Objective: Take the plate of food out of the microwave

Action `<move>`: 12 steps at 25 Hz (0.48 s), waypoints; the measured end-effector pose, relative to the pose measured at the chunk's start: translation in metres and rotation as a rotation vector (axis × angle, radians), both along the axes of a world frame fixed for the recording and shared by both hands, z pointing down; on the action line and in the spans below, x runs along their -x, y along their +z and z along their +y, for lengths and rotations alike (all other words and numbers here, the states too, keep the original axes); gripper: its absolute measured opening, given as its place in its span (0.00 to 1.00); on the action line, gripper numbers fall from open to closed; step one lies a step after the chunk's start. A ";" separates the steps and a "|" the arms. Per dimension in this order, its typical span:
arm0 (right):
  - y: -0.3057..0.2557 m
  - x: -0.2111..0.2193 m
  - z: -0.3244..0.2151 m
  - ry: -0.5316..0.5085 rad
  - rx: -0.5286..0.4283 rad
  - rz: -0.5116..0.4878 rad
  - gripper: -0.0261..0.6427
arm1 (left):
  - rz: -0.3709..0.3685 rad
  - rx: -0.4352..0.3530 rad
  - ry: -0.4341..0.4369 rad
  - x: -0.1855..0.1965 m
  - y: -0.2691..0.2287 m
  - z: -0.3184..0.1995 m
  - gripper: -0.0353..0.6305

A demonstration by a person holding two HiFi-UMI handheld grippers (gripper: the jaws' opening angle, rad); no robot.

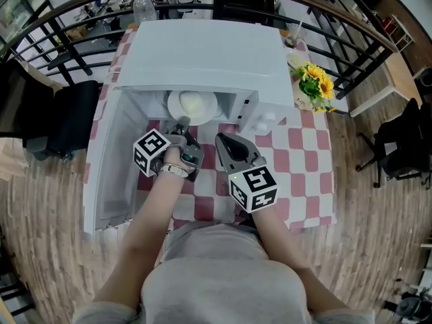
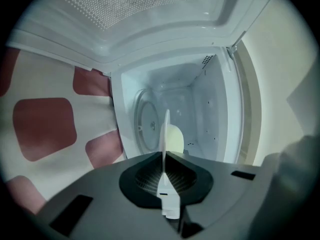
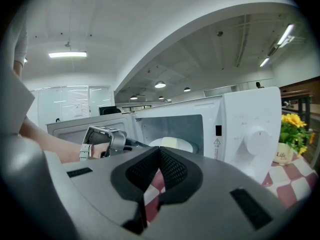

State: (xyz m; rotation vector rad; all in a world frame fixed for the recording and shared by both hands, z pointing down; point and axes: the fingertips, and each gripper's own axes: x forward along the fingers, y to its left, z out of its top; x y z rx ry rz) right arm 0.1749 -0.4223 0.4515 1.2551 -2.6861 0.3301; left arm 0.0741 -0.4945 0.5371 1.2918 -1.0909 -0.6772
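Observation:
The white microwave [image 1: 209, 59] stands open on the checked table, its door [image 1: 108, 174] swung out to the left. A white plate [image 1: 192, 104] with a pale yellow mound of food sits at the cavity's mouth. My left gripper [image 1: 182, 123] is shut on the plate's near rim. In the left gripper view the plate [image 2: 165, 126] shows edge-on between the pads, with the food [image 2: 176, 139] behind it and the glass turntable [image 2: 147, 124] deeper inside. My right gripper [image 1: 221, 139] hovers just right of the left one, in front of the opening, shut and empty [image 3: 159, 151].
A pot of yellow flowers [image 1: 315, 83] stands right of the microwave, also seen in the right gripper view as flowers [image 3: 292, 129]. The control panel with its knob [image 3: 255, 139] is on the right. A black railing [image 1: 351, 39] curves behind the table.

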 end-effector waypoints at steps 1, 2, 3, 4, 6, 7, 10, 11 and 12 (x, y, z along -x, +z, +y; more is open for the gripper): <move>-0.002 0.000 0.001 0.000 -0.007 -0.003 0.08 | -0.001 -0.004 0.001 0.000 -0.001 0.002 0.08; -0.004 0.000 0.002 0.002 -0.015 -0.003 0.08 | 0.002 -0.008 -0.001 0.000 -0.002 0.005 0.08; -0.006 0.000 0.003 0.007 -0.023 0.002 0.08 | 0.008 -0.010 -0.005 0.001 -0.003 0.007 0.08; -0.007 -0.001 0.004 0.012 -0.031 0.009 0.08 | 0.017 -0.012 -0.009 0.001 -0.005 0.010 0.08; -0.008 -0.001 0.004 0.019 -0.039 0.023 0.08 | 0.034 -0.012 -0.017 0.001 -0.008 0.015 0.08; -0.008 -0.002 0.005 0.021 -0.040 0.025 0.08 | 0.038 -0.014 -0.018 0.001 -0.009 0.016 0.08; -0.009 -0.002 0.005 0.025 -0.038 0.019 0.08 | 0.037 -0.031 -0.015 0.001 -0.015 0.021 0.08; -0.010 -0.002 0.006 0.025 -0.038 0.018 0.08 | 0.038 -0.035 -0.015 0.001 -0.017 0.022 0.08; -0.010 -0.002 0.006 0.024 -0.039 0.018 0.08 | 0.041 -0.038 -0.016 0.001 -0.018 0.024 0.08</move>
